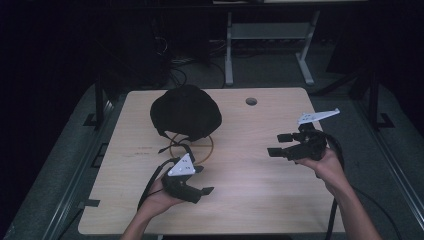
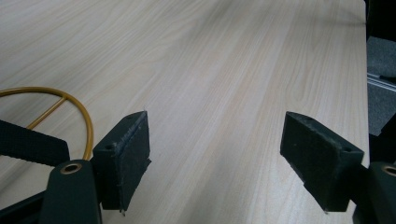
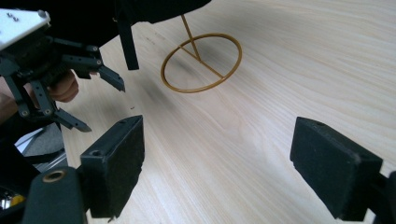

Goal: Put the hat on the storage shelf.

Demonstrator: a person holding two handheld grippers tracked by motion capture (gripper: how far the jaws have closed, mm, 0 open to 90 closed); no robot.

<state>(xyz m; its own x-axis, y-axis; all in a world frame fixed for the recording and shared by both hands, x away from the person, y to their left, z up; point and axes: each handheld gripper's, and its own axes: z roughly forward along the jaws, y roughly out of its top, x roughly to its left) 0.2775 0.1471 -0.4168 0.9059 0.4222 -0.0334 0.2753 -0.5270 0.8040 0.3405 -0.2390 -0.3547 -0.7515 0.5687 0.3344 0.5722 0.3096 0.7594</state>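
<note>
**A:** Where do your hands sit right now?

**B:** You hold the left claw [image 1: 199, 179] low over the near part of the table [image 1: 250, 200], its jaws pointing to your right. In the left gripper view the two black pads [image 2: 126, 158] stand wide apart with bare wood between them, so that claw is open and holds nothing.

**A:** And the other one?

**B:** Your right claw [image 1: 278, 144] hangs over the right side of the table, jaws aimed toward the middle. In the right gripper view its pads [image 3: 114, 170] are also spread wide over bare wood: open, empty.

**A:** What is on the table in front of you?

**B:** A black cap [image 1: 185, 112] sits on a gold wire stand [image 1: 192, 148] toward the far left of the table. The stand's ring base lies flat on the wood, with a thin stem rising from its cross-bar up under the cap. A black strap [image 3: 127, 44] hangs down from the cap; whether it reaches the table is hard to tell in this dim light.

**A:** How close are you to it?

**B:** Your left claw is near the ring, just on your side of it and not touching. Your right claw is well apart from it. A round hole [image 1: 251, 101] sits in the table near the far edge.
</note>
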